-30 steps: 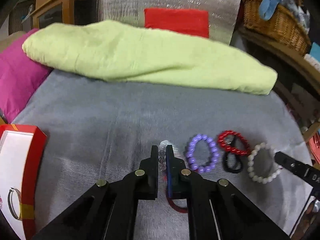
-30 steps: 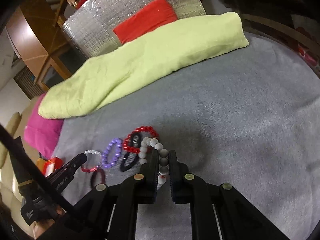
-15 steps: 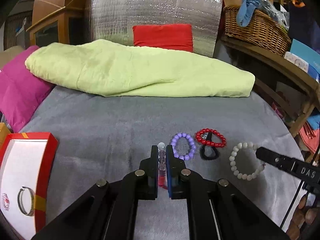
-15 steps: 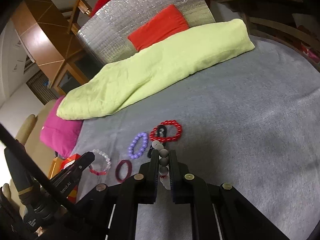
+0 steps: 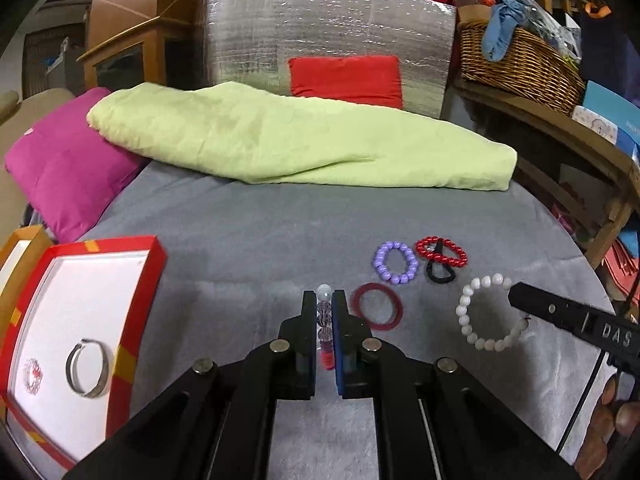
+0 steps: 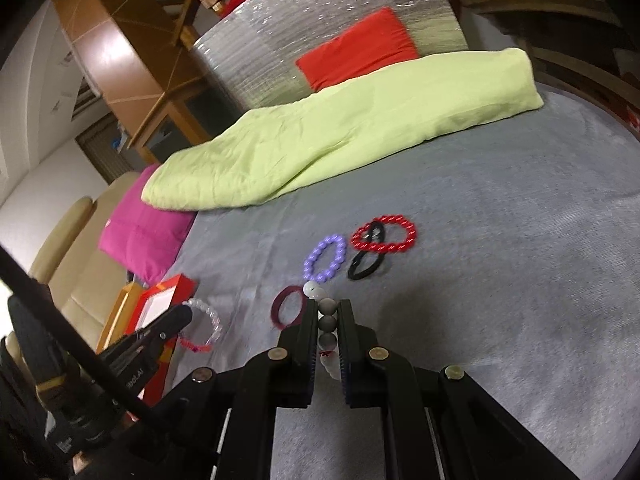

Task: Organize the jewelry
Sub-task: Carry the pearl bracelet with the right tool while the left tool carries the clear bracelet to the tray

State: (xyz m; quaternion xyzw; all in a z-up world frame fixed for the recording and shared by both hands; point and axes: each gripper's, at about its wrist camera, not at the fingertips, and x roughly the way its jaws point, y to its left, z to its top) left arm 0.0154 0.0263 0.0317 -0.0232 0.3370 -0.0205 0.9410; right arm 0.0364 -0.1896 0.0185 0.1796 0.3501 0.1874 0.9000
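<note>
In the left wrist view, a red box lies at the lower left on the grey bed, its white floor holding a small red trinket and a metal bangle. At lower centre the left gripper has its jaws nearly shut on a clear bracelet, which stands edge-on between them with a red part at the bottom. Just right of it a maroon ring lies flat. Above that sit a purple bracelet, then a red bracelet overlapping a black hair tie. At the right edge the right gripper holds a white bracelet by its rim, lifted clear of the bed.

In the right wrist view, the left gripper shows at the lower left with the clear bracelet hanging from its tip. At lower centre the right jaws stand narrow, clamped on the white beads. A green blanket lies across the upper part of the frame.
</note>
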